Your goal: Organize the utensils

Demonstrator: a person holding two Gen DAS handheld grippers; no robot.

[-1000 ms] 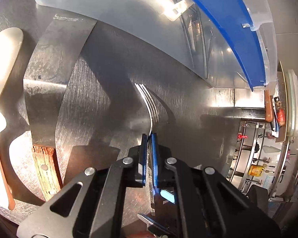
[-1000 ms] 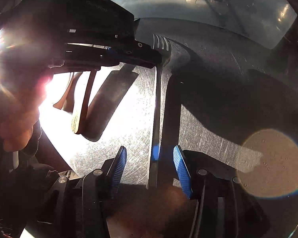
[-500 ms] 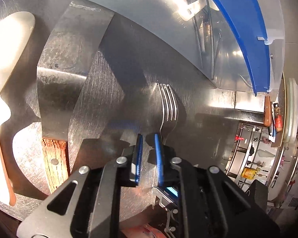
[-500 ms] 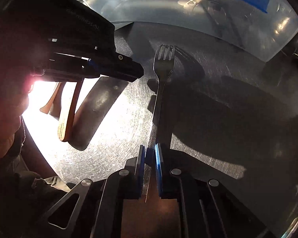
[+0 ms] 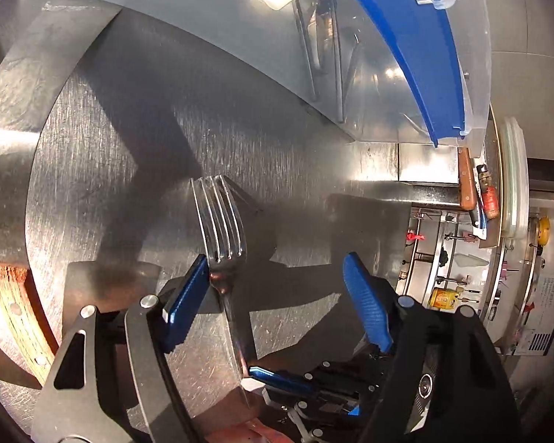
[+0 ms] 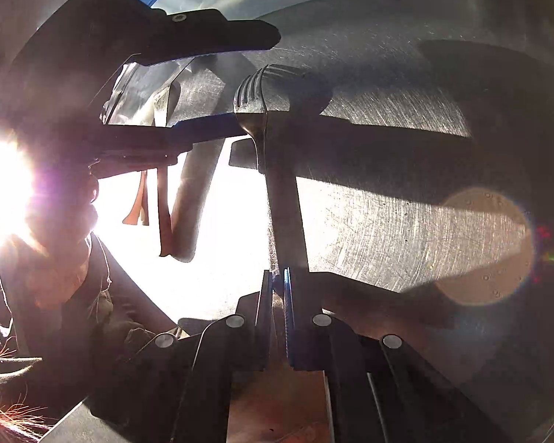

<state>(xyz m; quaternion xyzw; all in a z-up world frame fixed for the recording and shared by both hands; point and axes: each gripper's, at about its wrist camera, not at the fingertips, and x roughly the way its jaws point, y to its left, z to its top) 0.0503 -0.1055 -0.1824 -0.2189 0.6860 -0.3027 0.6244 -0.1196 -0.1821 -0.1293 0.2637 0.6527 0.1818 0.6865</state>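
A steel fork (image 5: 221,229) is held just above the scratched metal counter (image 5: 103,170), tines pointing toward the bin. My left gripper (image 5: 277,269) is open, its blue pads wide apart on either side of the fork's neck, the left pad touching it. My right gripper (image 6: 276,277) is shut on the fork's handle; the fork (image 6: 253,110) runs forward from it. The left gripper's fingers (image 6: 203,129) cross the right wrist view at the fork's neck. A clear plastic bin with a blue rim (image 5: 406,59) stands behind, holding some utensils.
A cleaver with a broad steel blade (image 5: 14,118) and wooden handle (image 5: 18,317) lies at the left. Wooden-handled utensils (image 6: 155,214) lie beside it in glare. A shelf with small items (image 5: 461,258) sits beyond the counter's right edge.
My left gripper let go of the fork and opened wide. My right gripper closed on the fork's handle and now holds it.
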